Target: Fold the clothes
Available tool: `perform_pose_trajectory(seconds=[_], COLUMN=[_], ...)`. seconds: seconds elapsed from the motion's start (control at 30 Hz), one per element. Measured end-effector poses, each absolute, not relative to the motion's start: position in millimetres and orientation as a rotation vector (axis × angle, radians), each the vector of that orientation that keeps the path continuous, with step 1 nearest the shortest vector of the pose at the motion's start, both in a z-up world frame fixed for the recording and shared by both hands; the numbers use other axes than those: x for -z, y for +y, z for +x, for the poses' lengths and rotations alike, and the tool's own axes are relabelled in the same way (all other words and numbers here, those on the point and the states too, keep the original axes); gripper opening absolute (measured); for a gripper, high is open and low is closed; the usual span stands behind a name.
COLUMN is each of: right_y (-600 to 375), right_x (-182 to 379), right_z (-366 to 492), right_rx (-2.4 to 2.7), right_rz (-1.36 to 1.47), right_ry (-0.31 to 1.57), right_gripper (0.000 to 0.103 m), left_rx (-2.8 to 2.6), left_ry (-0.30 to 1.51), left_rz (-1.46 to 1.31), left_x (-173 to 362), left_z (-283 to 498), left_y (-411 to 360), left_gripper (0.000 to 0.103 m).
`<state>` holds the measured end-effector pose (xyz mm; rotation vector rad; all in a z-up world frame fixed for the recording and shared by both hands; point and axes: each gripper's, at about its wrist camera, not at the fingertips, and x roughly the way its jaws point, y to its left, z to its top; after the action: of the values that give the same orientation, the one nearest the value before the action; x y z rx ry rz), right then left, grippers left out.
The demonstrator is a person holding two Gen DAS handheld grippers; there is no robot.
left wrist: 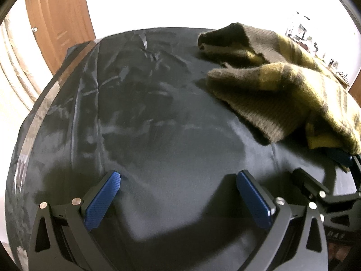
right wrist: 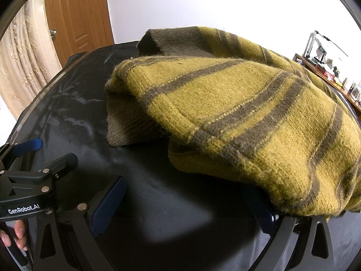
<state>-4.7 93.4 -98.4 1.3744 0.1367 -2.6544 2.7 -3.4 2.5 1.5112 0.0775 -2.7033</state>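
Right wrist: crumpled mustard-striped sweater (right wrist: pixel 237 113).

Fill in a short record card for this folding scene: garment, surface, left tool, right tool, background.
garment: mustard and brown striped knitted sweater, crumpled, not yet folded
surface: dark cloth cover, wrinkled at its far left side
left tool: left tool open, nothing between the blue pads, over bare cover
right tool: right tool open, sweater hem draped over its right finger
background: wooden door, beige curtain, cluttered shelf
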Motion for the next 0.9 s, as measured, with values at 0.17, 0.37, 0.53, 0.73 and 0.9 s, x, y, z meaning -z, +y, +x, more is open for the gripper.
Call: perform_pose_trajectory(seconds=[0.17,0.37,0.53,0.73,0.9], right_y=[99.4,127.3,174.6,241.8,291.2], right_x=[94.6,78.3,63.2,45.7,35.3], right_z=[3.5,40.3,58.9,64.7,92.6], right_rx=[2.566,2.517,2.590,2.651,2.667], right_rz=[1.490,1.476,1.475,1.441,1.409], right_ry=[0.139,0.072,-0.050,-0.264,-0.336], right_gripper=[0.103,0.103,0.103,0.103,0.103], left_rx=[2.669,2.658,2.641,2.677,2.707], left_ry=[0.089,0.128,0.108,0.057,0.003], left_rz=[1.586,1.581,1.590,1.598,1.614], left_x=[-3.6,-16.4,-27.1,-45.9,-59.2], left_z=[4.6,15.6,16.6,19.1,27.1], left_y=[-2.4,6.3,30.6,81.2,129.9], left_gripper=[0.103,0.103,0.103,0.103,0.103])
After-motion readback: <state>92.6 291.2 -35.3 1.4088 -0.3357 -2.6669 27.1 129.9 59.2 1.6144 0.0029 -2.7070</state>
